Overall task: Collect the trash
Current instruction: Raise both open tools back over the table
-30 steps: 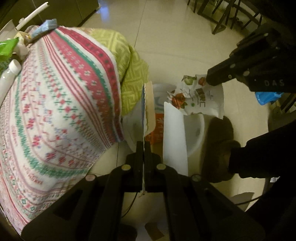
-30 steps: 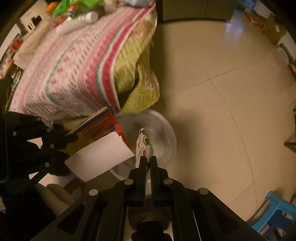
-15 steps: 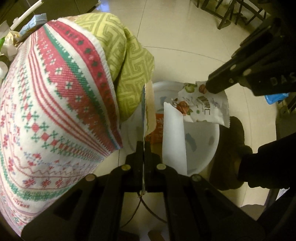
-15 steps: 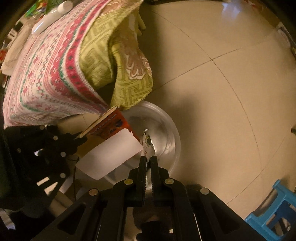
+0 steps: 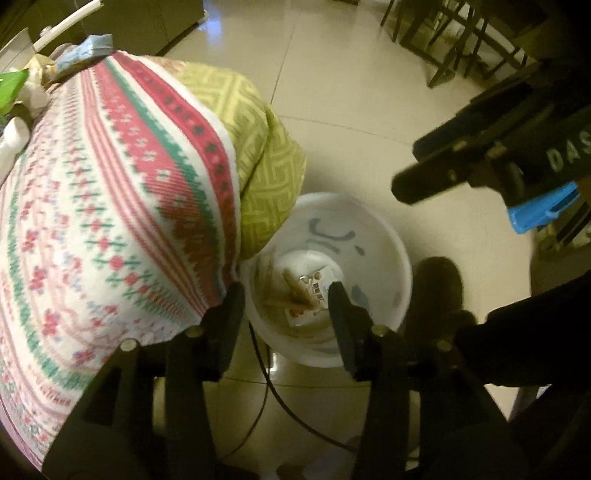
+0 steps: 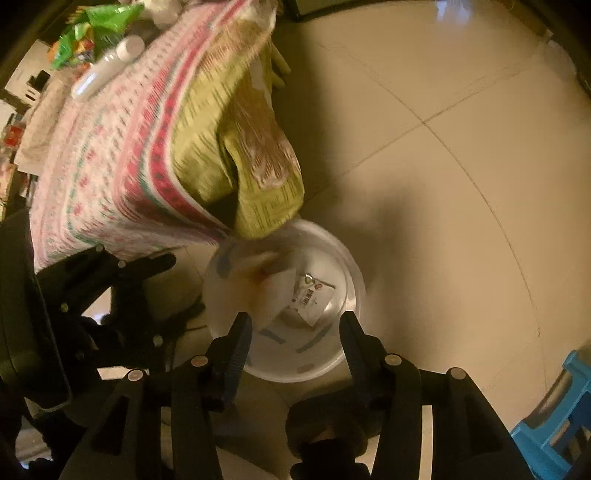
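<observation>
A white round trash bin stands on the floor beside the table; it also shows in the right wrist view. Inside it lie a white snack packet and a flat carton with orange print; in the left wrist view the trash lies at the bin's bottom. My left gripper is open and empty above the bin's near rim. My right gripper is open and empty above the bin; it shows at upper right in the left wrist view.
A table under a red, green and white patterned cloth with a green cloth corner overhangs the bin. A white bottle and green packets lie on the table. A blue stool and a slippered foot are near the bin.
Both grippers have opened. The carton and card from the left gripper and the snack packet from the right gripper have dropped into the bin.
</observation>
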`<state>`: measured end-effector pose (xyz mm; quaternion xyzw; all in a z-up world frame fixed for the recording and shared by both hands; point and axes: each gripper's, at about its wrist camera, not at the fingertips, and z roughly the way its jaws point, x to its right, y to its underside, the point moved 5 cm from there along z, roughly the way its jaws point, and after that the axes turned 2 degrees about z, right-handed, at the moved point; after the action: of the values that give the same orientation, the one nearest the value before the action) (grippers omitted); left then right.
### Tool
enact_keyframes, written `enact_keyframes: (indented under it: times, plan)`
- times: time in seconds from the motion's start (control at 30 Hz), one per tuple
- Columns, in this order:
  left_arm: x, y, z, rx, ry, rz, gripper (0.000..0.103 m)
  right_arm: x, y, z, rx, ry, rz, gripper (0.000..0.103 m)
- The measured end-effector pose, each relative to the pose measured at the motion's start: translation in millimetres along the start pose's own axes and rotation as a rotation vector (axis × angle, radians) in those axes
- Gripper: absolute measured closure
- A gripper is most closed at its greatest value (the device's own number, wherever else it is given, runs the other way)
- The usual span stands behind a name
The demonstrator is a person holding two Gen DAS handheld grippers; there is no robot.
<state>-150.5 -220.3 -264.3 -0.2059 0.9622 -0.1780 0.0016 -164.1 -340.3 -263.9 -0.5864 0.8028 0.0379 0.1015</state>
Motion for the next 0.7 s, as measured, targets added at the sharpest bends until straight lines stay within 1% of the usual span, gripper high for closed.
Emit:
enact_keyframes:
  times: [0.1,0.27,0.4,0.47,0.57,0.7]
  plan:
    - [-6,3,-23,0.037,0.021,-0.014,0.045,-3,-4,-20,0.046,-0.006,-0.016,0.052]
    - [-16,7,-57,0.084,0.025,-0.041,0.04,-14,-12,-55,0.146,-0.033,-0.042,0.048]
    - [-36,6,-85,0.119,0.012,-0.097,0.037,-30,-21,-82,0.22,-0.043,-0.073,0.047]
    - [-52,5,-101,0.151,-0.006,-0.138,0.035,-38,-24,-92,0.25,-0.051,-0.088,0.047]
    - [-67,3,-109,0.185,-0.052,-0.174,0.031,-52,-34,-107,0.308,-0.064,-0.117,0.042]
    - [-88,5,-123,0.216,-0.113,-0.227,0.028,-78,-47,-115,0.361,-0.08,-0.145,0.035]
